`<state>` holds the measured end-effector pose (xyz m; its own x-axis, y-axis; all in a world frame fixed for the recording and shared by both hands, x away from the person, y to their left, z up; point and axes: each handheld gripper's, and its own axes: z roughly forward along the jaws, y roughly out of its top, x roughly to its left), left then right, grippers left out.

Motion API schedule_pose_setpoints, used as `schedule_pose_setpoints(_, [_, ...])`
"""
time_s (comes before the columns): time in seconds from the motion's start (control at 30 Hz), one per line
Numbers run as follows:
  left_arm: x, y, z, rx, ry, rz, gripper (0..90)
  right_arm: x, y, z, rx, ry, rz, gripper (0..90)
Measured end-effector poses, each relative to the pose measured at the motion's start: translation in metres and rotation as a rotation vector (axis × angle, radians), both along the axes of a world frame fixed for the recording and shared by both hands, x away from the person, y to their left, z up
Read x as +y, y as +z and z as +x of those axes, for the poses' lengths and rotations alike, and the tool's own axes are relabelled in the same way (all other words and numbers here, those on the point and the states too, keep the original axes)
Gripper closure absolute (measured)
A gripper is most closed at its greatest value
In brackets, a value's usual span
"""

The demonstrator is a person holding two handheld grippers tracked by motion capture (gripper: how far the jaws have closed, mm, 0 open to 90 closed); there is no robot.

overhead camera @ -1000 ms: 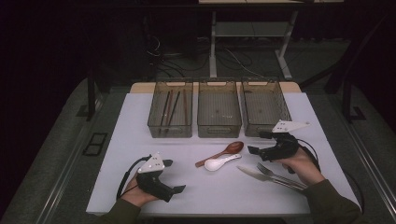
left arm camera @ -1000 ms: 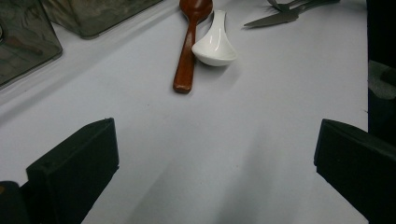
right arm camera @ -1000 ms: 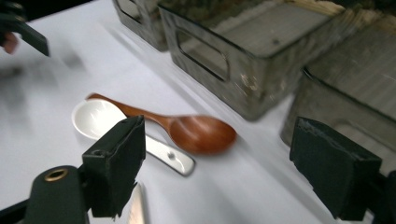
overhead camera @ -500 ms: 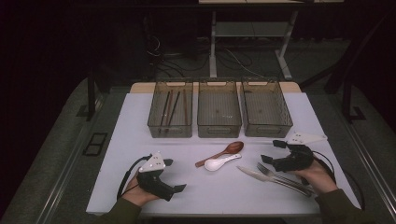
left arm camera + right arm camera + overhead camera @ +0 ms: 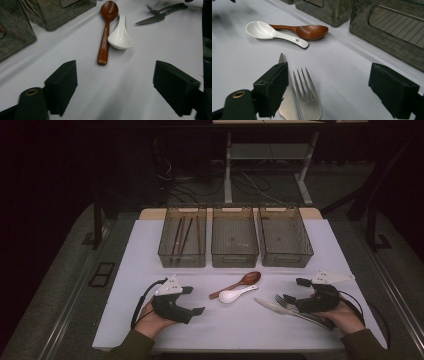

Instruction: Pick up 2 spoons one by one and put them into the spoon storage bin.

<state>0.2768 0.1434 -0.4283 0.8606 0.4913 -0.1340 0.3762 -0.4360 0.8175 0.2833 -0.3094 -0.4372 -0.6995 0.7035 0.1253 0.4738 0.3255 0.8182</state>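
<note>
Up top, three grey bins (image 5: 235, 237) sit in a row across the white table (image 5: 125, 270). Lower right, the right gripper (image 5: 292, 291) hovers with jaws apart over the fork (image 5: 308, 98) and knife (image 5: 287, 107) — gripping neither. Lower left, the left gripper (image 5: 193, 301) — jaws just been closing, nothing between them — faces the wooden spoon (image 5: 106, 30) and white spoon (image 5: 120, 35) at centre.

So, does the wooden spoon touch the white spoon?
Touching. In the left gripper view the white spoon leans its bowl against the handle of the wooden spoon, with no gap; the right gripper view shows the two crossing too.
</note>
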Motion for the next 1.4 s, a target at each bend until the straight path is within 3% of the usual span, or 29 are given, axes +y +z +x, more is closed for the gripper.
schedule_pose_setpoints(0.33, [-0.010, 0.004, 0.011, 0.019, 0.001, -0.019, 38.2, -0.001, 0.000, 0.001, -0.011, -0.004, 0.001, 16.1])
schedule_pose_setpoints(0.73, [-0.031, 0.000, 0.032, 0.027, -0.019, -0.026, 38.8, 0.000, 0.000, 0.001, -0.007, -0.004, 0.003, 16.1])
schedule_pose_setpoints(1.13, [-0.073, -0.006, 0.045, 0.024, -0.050, 0.019, 40.2, -0.001, 0.000, 0.001, -0.010, -0.003, 0.005, 16.1])
schedule_pose_setpoints(1.4, [-0.083, -0.010, 0.044, 0.027, -0.049, 0.055, 45.5, 0.000, 0.001, 0.000, -0.011, 0.005, 0.007, 16.1])
